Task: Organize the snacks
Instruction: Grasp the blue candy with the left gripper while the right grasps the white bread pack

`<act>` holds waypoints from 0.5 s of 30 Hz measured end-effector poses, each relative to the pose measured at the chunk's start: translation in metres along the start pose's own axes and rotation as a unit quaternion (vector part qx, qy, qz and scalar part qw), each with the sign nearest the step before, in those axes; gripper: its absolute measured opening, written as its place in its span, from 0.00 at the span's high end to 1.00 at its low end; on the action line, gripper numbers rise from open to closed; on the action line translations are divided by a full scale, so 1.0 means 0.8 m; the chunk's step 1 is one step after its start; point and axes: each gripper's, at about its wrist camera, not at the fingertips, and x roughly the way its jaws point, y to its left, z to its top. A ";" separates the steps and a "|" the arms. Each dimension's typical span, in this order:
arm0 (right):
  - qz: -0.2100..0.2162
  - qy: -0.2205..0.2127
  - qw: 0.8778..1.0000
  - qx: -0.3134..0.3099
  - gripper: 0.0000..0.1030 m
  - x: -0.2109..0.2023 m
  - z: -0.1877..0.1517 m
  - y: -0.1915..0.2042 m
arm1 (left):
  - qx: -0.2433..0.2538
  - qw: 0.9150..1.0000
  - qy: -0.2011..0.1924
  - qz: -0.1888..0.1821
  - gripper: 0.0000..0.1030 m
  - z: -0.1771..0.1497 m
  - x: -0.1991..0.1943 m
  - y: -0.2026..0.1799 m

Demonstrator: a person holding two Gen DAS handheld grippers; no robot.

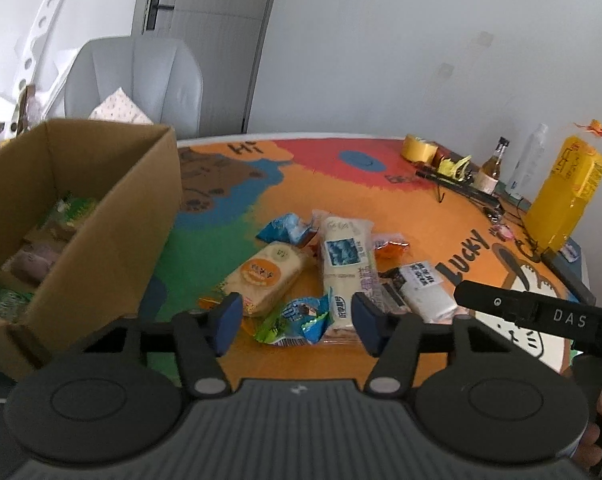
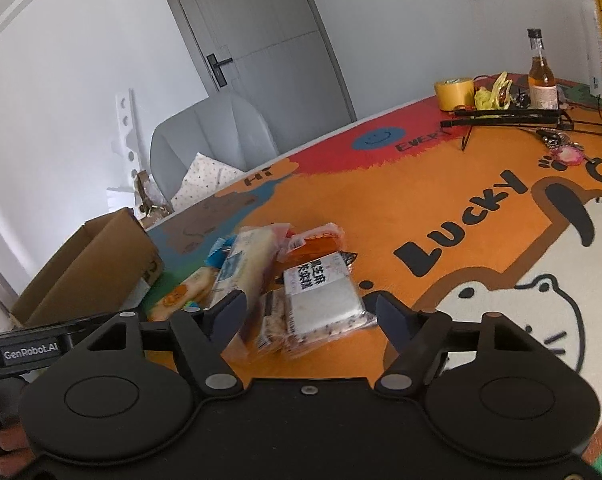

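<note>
Wrapped snacks (image 1: 325,272) lie heaped flat on the orange mat beside an open cardboard box (image 1: 101,240) holding more packets.

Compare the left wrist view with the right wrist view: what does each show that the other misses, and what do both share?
Only the left wrist view looks into the cardboard box, where packets already lie, and shows the green and blue snack packet between the open left gripper.

Only the right wrist view shows the keys with a pink charm clearly, and the open right gripper around the white snack pack.

Both show the snack pile, the box, the yellow tape roll, the glass bottle, the grey chair and the door.
</note>
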 end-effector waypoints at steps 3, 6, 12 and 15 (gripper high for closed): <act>0.001 0.005 1.000 0.001 0.30 0.011 0.004 -0.005 | -0.005 1.000 0.011 -0.004 0.50 0.003 0.013 0.000; 0.001 0.010 1.000 0.005 0.30 0.021 0.008 -0.010 | -0.003 1.000 0.018 -0.007 0.50 0.006 0.023 -0.002; -0.003 0.020 1.000 0.007 0.30 0.041 0.013 -0.016 | -0.007 0.999 0.045 -0.011 0.50 0.009 0.046 -0.002; -0.006 0.023 1.000 0.004 0.30 0.050 0.015 -0.015 | -0.007 0.999 0.051 -0.012 0.50 0.007 0.054 -0.002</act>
